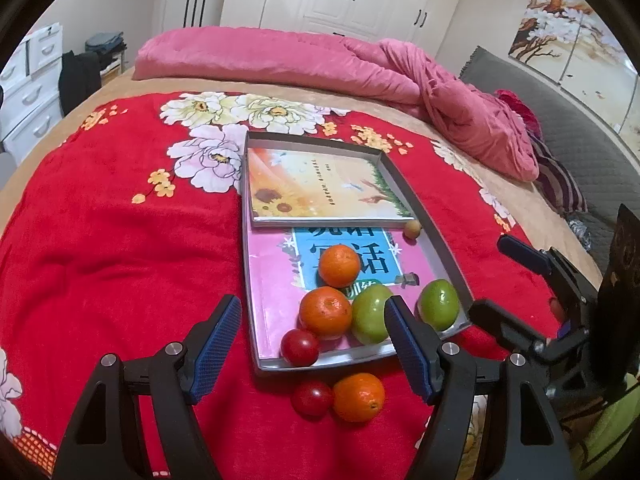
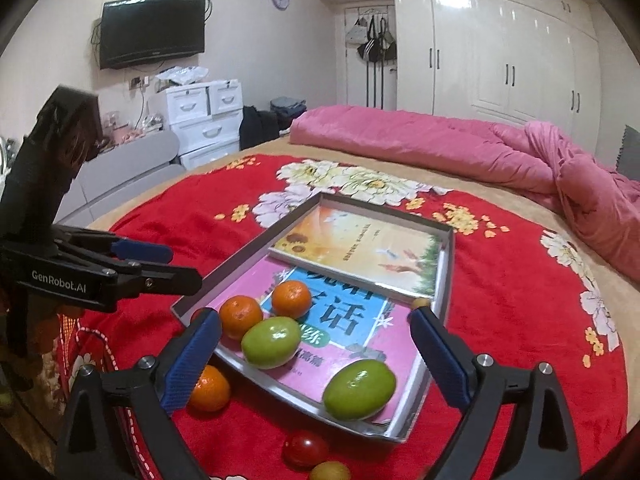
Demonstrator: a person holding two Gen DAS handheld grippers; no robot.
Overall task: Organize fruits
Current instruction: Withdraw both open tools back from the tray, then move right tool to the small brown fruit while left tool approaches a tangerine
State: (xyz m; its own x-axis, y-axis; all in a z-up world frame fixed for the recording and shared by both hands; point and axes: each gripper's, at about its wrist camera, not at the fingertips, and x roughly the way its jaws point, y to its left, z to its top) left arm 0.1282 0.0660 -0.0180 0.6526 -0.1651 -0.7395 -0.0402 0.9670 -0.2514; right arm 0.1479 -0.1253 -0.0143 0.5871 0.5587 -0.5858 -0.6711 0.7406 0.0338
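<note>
A shallow silver tray (image 1: pixel 436 236) (image 2: pixel 248 254) lies on the red flowered blanket with two books in it. Its near end holds two oranges (image 1: pixel 339 265) (image 1: pixel 326 312), two green fruits (image 1: pixel 372 314) (image 2: pixel 359 390), a red tomato (image 1: pixel 300 346) and a small yellowish fruit (image 1: pixel 412 228). Outside the tray's near edge lie a tomato (image 1: pixel 312 398) and an orange (image 1: pixel 359 397). My left gripper (image 1: pixel 314 344) hovers open over the near fruits, touching none. My right gripper (image 2: pixel 316 360) stands wide open above the tray's near corner, nothing between its pads.
Another tomato (image 2: pixel 306 448) and a small yellow-red fruit (image 2: pixel 330 472) lie on the blanket near the right gripper. A rumpled pink quilt (image 1: pixel 400 76) covers the far side of the bed. White drawers (image 2: pixel 204 120) and wardrobes stand beyond it.
</note>
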